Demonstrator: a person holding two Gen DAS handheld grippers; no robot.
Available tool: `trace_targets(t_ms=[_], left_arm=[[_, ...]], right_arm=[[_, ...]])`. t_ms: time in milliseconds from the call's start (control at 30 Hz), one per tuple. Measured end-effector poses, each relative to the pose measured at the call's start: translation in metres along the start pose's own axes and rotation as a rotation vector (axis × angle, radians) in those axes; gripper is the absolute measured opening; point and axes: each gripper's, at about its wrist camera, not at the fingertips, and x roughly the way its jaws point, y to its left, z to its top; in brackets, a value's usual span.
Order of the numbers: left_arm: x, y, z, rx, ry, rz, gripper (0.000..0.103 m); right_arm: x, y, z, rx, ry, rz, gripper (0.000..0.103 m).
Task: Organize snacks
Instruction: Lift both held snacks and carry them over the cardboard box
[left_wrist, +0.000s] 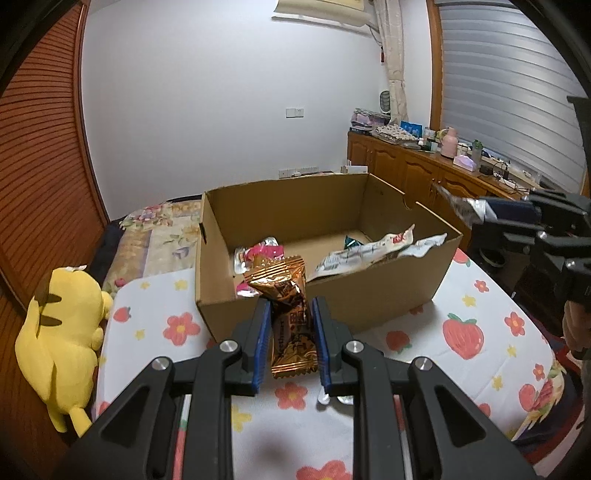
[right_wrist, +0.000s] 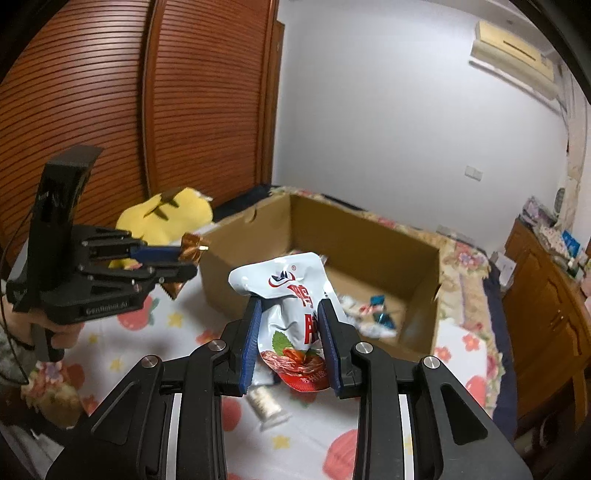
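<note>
Crinkled copper-foil snack packet (left_wrist: 291, 314) between left tongs (left_wrist: 290, 306)

The right tool (right_wrist: 291, 314) grips a white snack pouch (right_wrist: 286, 295) before the cardboard box (right_wrist: 369, 236).

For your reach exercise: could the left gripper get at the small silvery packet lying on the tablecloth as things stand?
Probably not yet. The left gripper is shut on the copper-wrapped snack, so its jaws are occupied. The silvery packet lies uncovered on the tablecloth; nothing else blocks it.
</note>
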Motion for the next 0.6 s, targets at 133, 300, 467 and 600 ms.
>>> trace_targets(t_ms=[133, 300, 467, 600], left_arm=[[0.004, 0.001, 0.013, 0.008, -0.010, 0.006, 0.020], [0.019, 0.008, 0.030, -0.011, -0.003, -0.016, 0.020], [0.041, 0.015, 0.034, -0.016, 0.032, -0.002, 0.021], [0.058, 0.018, 0.036, -0.019, 0.059, 0.006, 0.021]], right_arm=[[0.003, -0.007, 0.011, -0.011, -0.017, -0.032, 0.030], [0.014, -0.018, 0.017, -0.016, -0.012, -0.075, 0.030], [0.028, -0.035, 0.018, 0.025, 0.009, -0.088, 0.030], [0.039, -0.046, 0.019, 0.057, 0.024, -0.098, 0.030]])
